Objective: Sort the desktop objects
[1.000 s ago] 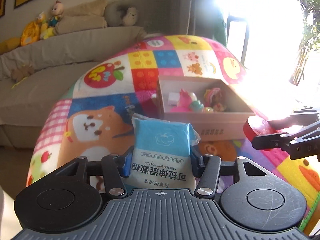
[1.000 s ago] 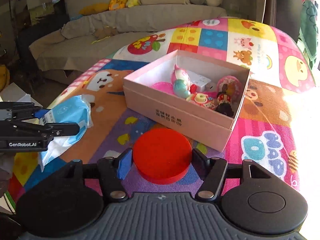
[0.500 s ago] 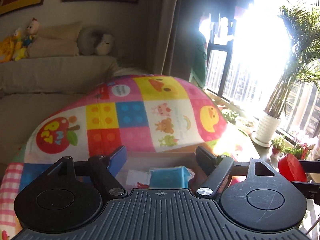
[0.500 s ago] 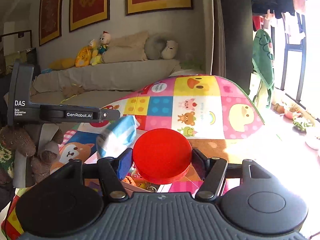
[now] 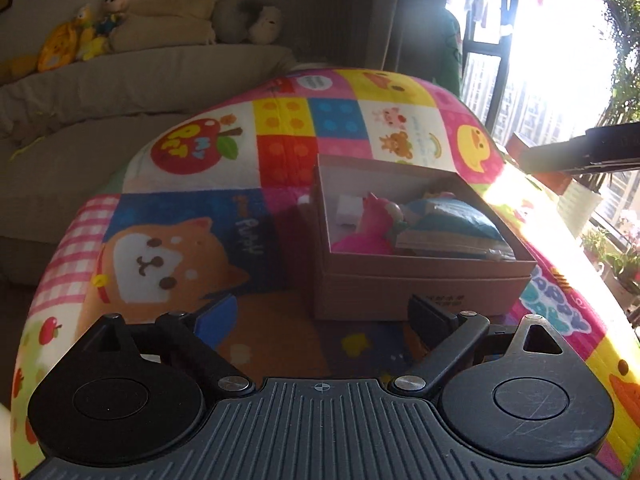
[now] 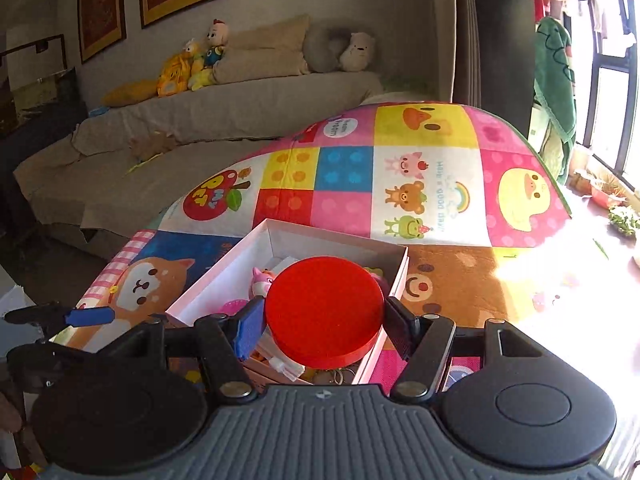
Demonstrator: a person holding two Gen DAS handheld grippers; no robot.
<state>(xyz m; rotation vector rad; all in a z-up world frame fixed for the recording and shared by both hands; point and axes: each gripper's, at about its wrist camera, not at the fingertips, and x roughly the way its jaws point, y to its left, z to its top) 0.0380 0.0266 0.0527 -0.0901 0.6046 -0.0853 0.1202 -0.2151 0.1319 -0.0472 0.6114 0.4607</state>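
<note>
A pink cardboard box (image 5: pixel 420 280) stands on the colourful play mat (image 5: pixel 200 220), with small toys inside. The blue wet-cotton pack (image 5: pixel 456 220) lies in the box on top of the toys. My left gripper (image 5: pixel 320 320) sits low in front of the box, its jaws opening wide with nothing between them. In the right wrist view my right gripper (image 6: pixel 324 324) is shut on a flat red round lid (image 6: pixel 324 308) and holds it over the near part of the box (image 6: pixel 280 240). The left gripper's blue fingertip (image 6: pixel 90 316) shows at the left edge.
The mat (image 6: pixel 432 184) covers a rounded table. A beige sofa (image 5: pixel 120 92) with plush toys (image 6: pixel 192 64) runs behind it. A bright window and potted plants (image 5: pixel 616 248) are on the right. The right gripper's body (image 5: pixel 592 152) juts in above the box's right side.
The left gripper let go of the blue pack, which now lies in the box, and drew back with jaws wide. The right gripper carried the red lid up and over the box.
</note>
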